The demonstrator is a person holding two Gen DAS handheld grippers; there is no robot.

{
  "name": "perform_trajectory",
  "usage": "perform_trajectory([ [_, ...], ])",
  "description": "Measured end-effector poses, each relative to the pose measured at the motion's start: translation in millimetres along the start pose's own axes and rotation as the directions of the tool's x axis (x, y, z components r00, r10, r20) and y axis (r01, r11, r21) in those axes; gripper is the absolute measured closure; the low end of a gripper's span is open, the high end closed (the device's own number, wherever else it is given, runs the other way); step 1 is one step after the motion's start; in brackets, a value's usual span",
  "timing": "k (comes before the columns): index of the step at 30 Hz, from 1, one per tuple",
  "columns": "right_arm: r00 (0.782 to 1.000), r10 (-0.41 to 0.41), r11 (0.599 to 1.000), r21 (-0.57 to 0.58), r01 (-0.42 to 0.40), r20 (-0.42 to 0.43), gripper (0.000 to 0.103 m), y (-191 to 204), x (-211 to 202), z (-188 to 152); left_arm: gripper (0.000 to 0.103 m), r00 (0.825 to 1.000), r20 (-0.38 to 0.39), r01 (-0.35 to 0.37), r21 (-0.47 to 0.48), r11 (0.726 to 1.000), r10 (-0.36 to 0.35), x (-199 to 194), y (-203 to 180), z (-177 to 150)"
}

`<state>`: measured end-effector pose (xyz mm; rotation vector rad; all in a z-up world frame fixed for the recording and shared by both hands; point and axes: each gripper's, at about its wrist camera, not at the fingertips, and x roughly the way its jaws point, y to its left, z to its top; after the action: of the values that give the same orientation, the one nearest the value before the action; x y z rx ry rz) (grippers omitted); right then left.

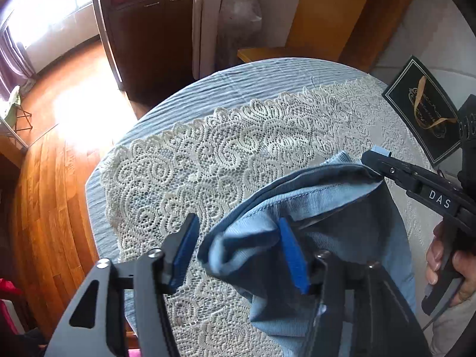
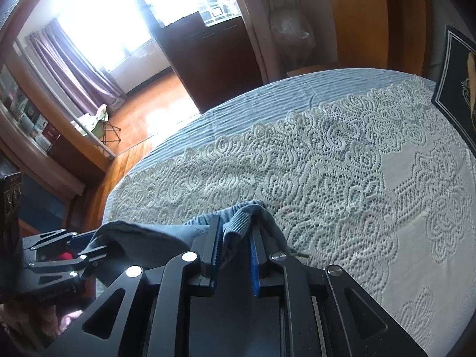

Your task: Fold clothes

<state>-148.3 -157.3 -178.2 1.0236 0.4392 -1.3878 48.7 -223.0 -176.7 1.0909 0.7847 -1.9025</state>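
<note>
Denim-blue garment (image 1: 324,208) hangs bunched above the lace-covered bench (image 1: 208,154), held up between my two tools and not yet laid flat. My right gripper (image 2: 235,235) has its fingers clenched on a ribbed edge of the cloth, pinching a thick fold. My left gripper (image 1: 238,247) stands with fingers spread apart; a rumpled lump of the fabric sits between them, draped against the right-hand pad, but nothing is pinched. I judge the cloth soft, light and limp, with a slightly grippy ribbed weave, so it will sag wherever it lacks support. I would take hold at a hemmed edge or corner opposite the right grip, not the bunched middle, to pull it taut before laying it down.
</note>
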Motion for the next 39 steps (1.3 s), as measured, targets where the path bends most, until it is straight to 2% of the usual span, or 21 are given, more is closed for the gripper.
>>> perform_trajectory([
  [6, 0.998, 0.009, 0.999, 0.032, -0.011, 0.055, 0.078, -4.7, -18.5, 5.8, 0.037, 1.0, 0.014, 0.006, 0.02, 1.0, -0.007, -7.1, -3.5, -0.4],
  [8, 0.996, 0.004, 0.999, 0.053, -0.008, 0.087, 0.071, -7.2, -31.7, 6.1, 0.037, 1.0, 0.002, 0.016, 0.03, 0.999, -0.016, -6.6, -7.6, -3.8],
  [10, 0.993, 0.0, 0.996, 0.084, -0.01, 0.118, 0.057, -12.5, -45.7, 9.3, 0.037, 1.0, -0.009, 0.024, 0.039, 0.999, -0.024, -6.6, -11.3, -7.1],
  [14, 0.992, -0.018, 0.996, 0.09, 0.006, 0.129, 0.057, -16.6, -61.5, 10.0, 0.037, 0.999, -0.019, 0.036, 0.053, 0.998, -0.035, -8.7, -15.2, -13.3],
  [18, 0.997, -0.034, 0.996, 0.081, 0.029, 0.07, 0.06, -17.0, -67.7, -12.4, 0.037, 0.998, -0.032, 0.053, 0.065, 0.996, -0.051, -11.8, -20.5, -23.5],
  [23, 0.995, -0.087, 0.994, 0.077, 0.084, 0.047, 0.06, -19.3, -98.4, -59.8, 0.036, 0.995, -0.062, 0.088, 0.106, 0.99, -0.082, -19.2, -42.0, -51.5],
  [27, 0.993, -0.108, 0.991, 0.088, 0.103, 0.055, 0.06, -17.9, -137.3, -109.2, 0.036, 0.989, -0.081, 0.13, 0.132, 0.983, -0.12, -37.4, -65.5, -88.8],
  [33, 0.99, -0.134, 0.987, 0.095, 0.128, 0.051, 0.06, -22.7, -190.6, -199.4, 0.036, 0.989, -0.08, 0.138, 0.176, 0.975, -0.126, -73.1, -108.5, -173.5],
  [39, 0.99, -0.127, 0.988, 0.095, 0.121, 0.059, 0.059, -38.6, -229.3, -286.5, 0.036, 0.99, -0.084, 0.131, 0.205, 0.97, -0.116, -90.7, -150.1, -267.7],
])
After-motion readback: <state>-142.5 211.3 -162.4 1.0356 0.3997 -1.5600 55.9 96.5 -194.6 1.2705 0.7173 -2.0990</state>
